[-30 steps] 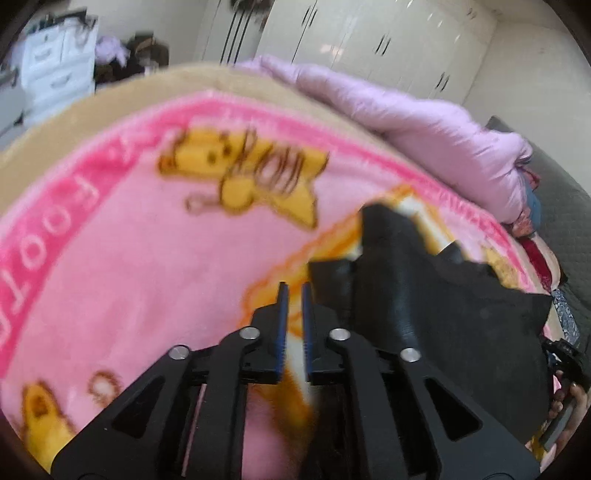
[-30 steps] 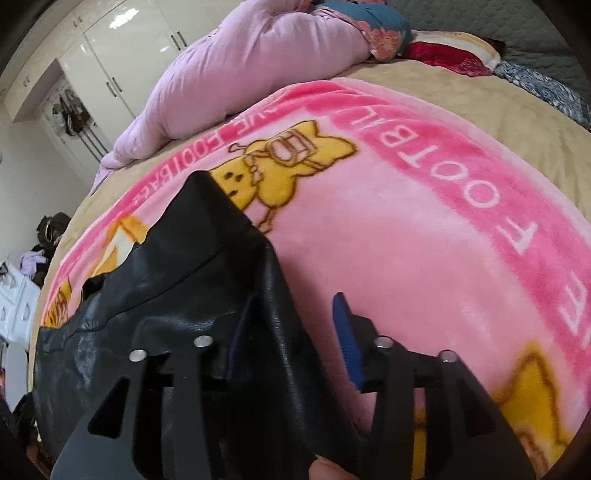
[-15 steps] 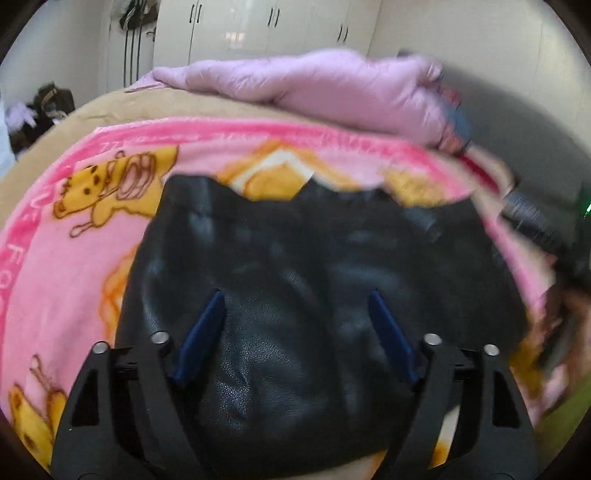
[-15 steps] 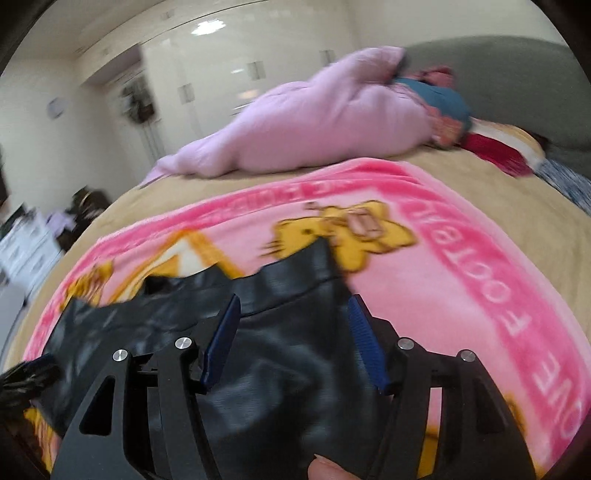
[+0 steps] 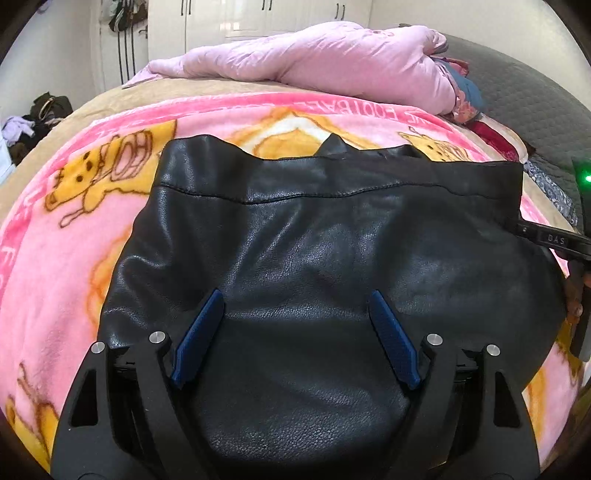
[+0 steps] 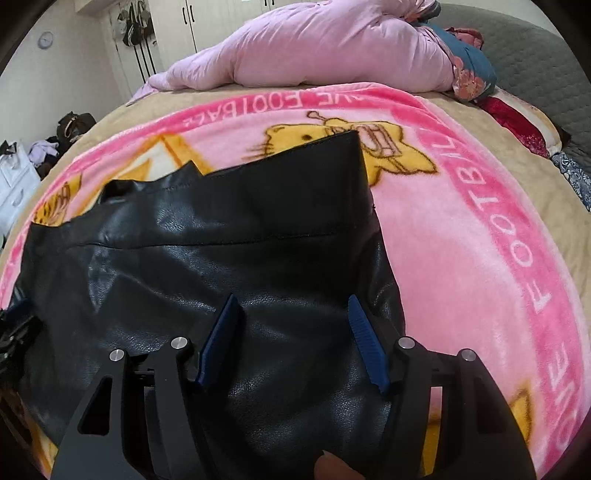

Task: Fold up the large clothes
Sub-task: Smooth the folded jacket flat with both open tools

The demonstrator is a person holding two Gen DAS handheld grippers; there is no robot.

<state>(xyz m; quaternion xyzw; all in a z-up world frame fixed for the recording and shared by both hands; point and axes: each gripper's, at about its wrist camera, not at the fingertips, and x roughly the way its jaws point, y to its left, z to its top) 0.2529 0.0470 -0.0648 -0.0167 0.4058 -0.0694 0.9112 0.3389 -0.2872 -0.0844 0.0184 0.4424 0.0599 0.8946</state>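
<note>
A black leather garment [image 5: 314, 258] lies folded and flat on a pink cartoon blanket [image 5: 55, 258]. It also shows in the right wrist view [image 6: 221, 266]. My left gripper [image 5: 295, 306] is open and empty, with its blue pads [image 5: 199, 336] spread wide above the garment's near part. My right gripper [image 6: 291, 314] is open and empty above the garment's right side, near its right edge. The right gripper's body shows at the right edge of the left wrist view [image 5: 554, 240].
A rolled pink duvet [image 5: 332, 62] lies across the far side of the bed, with colourful folded fabrics [image 6: 476, 70] and a grey headboard [image 6: 535, 55] at the far right. White wardrobes [image 5: 240, 18] stand behind. Clutter and a white drawer unit [image 6: 14, 184] stand left.
My left gripper opened from shut and swung right, over the garment. My right gripper turned to face the garment's right side. The garment now lies flatter and spread wide.
</note>
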